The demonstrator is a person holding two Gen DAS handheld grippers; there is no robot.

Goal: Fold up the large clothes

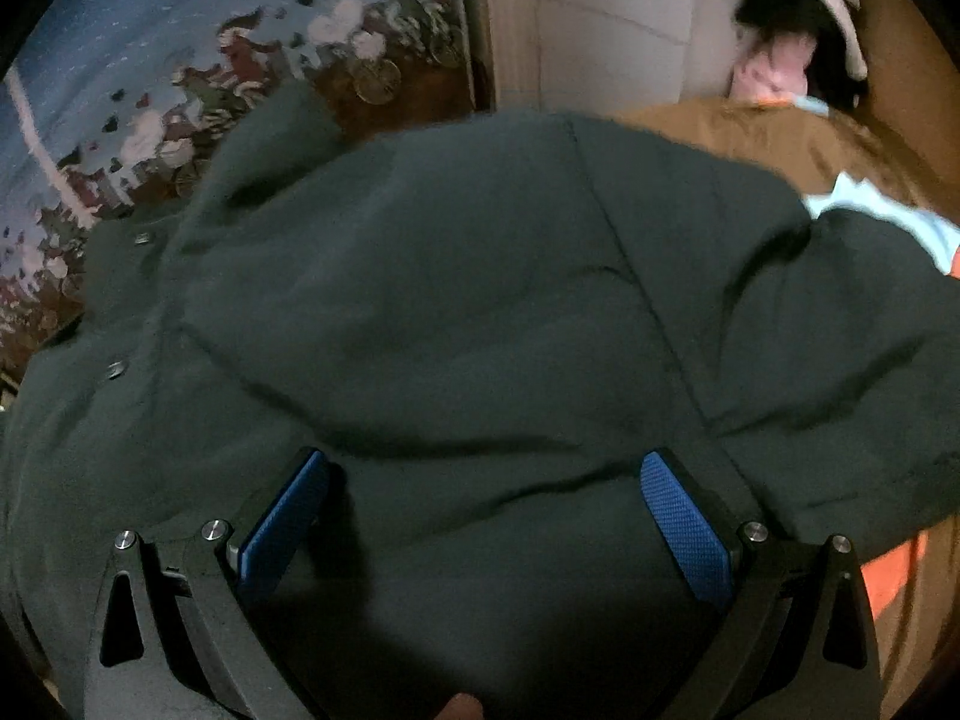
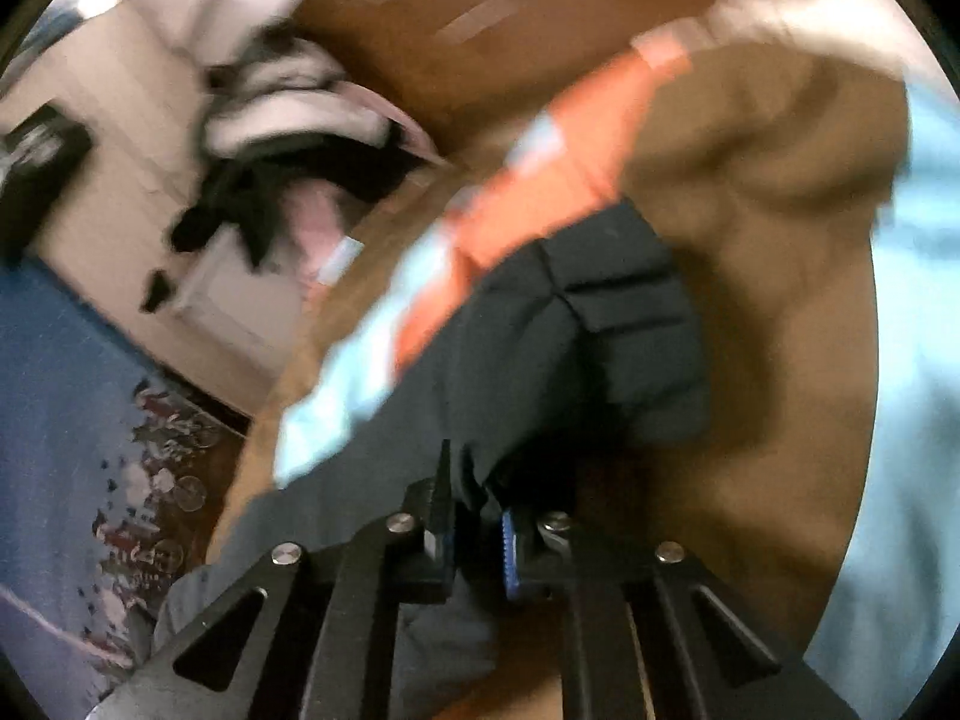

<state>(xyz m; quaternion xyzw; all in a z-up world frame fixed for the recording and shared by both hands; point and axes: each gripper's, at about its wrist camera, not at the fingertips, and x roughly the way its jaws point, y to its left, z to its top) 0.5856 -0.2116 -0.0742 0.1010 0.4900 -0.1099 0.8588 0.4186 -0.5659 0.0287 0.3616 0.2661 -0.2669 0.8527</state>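
Note:
A large dark green jacket (image 1: 456, 312) with snap buttons fills the left wrist view, lying over a brown surface. My left gripper (image 1: 480, 468) hovers just above it with its blue pads (image 1: 684, 522) wide apart, holding nothing. In the right wrist view my right gripper (image 2: 474, 510) is shut on a fold of the same dark jacket (image 2: 576, 348), which hangs stretched away from the fingers. The view is blurred by motion.
A brown garment (image 2: 768, 228) with orange and light blue parts (image 2: 540, 180) lies under and beside the jacket. A blue patterned cloth (image 1: 150, 90) lies at the left. A white cabinet (image 1: 618, 30) and a pile of dark and pink clothes (image 2: 300, 138) sit behind.

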